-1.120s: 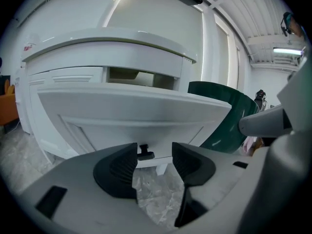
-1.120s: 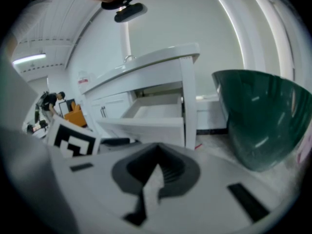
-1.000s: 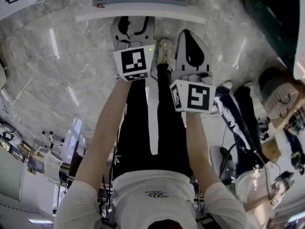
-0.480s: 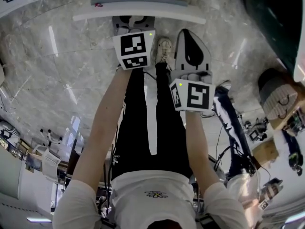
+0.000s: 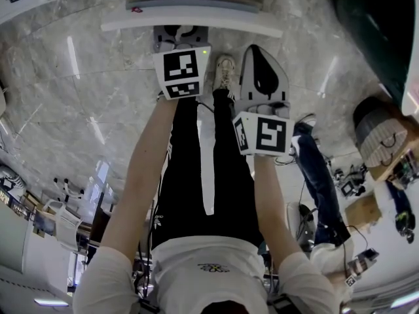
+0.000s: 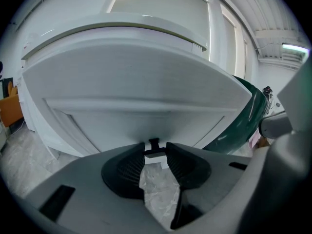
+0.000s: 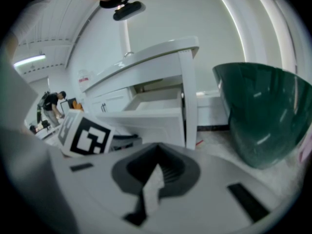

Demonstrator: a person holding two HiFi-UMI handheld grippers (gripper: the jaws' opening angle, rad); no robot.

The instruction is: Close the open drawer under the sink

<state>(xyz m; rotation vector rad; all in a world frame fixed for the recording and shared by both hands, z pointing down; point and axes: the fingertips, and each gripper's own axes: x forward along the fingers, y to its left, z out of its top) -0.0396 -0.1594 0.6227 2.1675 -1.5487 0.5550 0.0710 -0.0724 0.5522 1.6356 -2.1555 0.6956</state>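
The white drawer (image 5: 196, 18) stands pulled out of the cabinet at the top of the head view. Its flat front panel (image 6: 136, 82) fills the left gripper view, and the right gripper view shows the drawer (image 7: 151, 116) open from the side. My left gripper (image 5: 180, 31) is right at the drawer front. Its jaws are closing, with the small drawer handle (image 6: 154, 150) between the tips of my left gripper (image 6: 155, 156) and both pads meeting it. My right gripper (image 5: 260, 50) hangs a little back from the drawer, and in its own view the right gripper (image 7: 157, 156) is shut and empty.
A big dark green tub (image 7: 258, 111) sits to the right of the cabinet, also at the head view's top right (image 5: 376, 25). My shoe (image 5: 226, 67) rests on the marble floor just below the drawer. Other people's legs (image 5: 321, 175) and boxes are at the right.
My left gripper has moved forward, up in the head view, until it reaches the drawer front. The right gripper has stayed where it was.
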